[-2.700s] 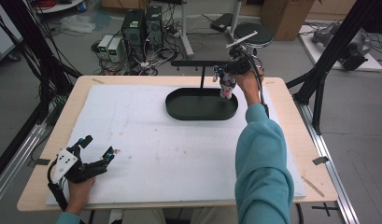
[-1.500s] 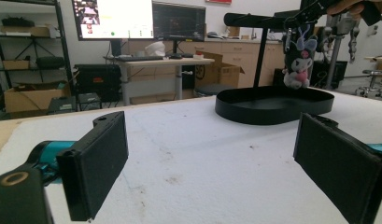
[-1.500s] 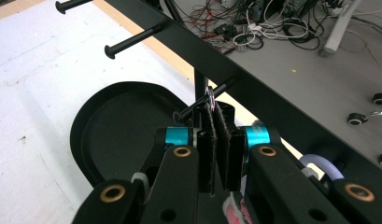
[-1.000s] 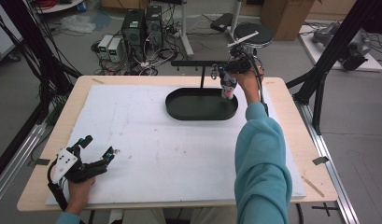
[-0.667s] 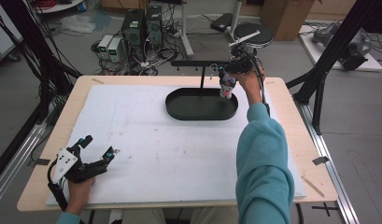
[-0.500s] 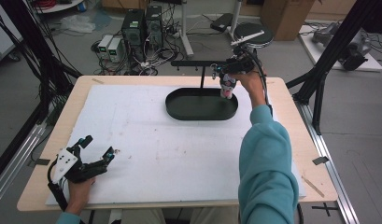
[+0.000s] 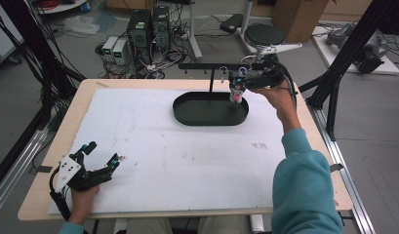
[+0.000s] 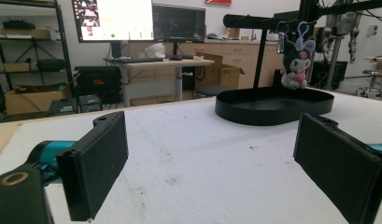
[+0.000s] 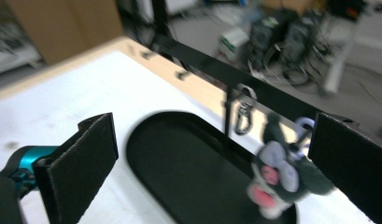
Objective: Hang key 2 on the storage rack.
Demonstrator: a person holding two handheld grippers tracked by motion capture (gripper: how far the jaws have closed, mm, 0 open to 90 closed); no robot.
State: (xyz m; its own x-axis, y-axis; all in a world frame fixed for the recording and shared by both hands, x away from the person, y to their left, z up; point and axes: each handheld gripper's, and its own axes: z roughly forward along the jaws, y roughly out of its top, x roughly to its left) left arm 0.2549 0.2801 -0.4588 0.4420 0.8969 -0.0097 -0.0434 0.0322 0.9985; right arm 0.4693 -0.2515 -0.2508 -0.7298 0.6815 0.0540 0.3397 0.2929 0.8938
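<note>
Released since the earlier frames: right gripper (image 7: 247, 79) jaws just spread wide and drawn back toward the rack's right end, nothing between the pads. Plush keychain (image 7: 235, 90) hanging by its clip from the black rack bar (image 7: 207, 65), dangling over the right end of the oval black tray (image 7: 210, 109) beneath that bar. Seen again in the left gripper view (image 8: 295, 60), black ears, pink patch on the front, and in the right gripper view (image 9: 277, 184), blurred, beside a second clip (image 9: 243, 113) on the bar. Left gripper (image 7: 103, 157) well apart from the tray, near the white mat's (image 7: 177, 151) front left corner, jaws wide and empty.
</note>
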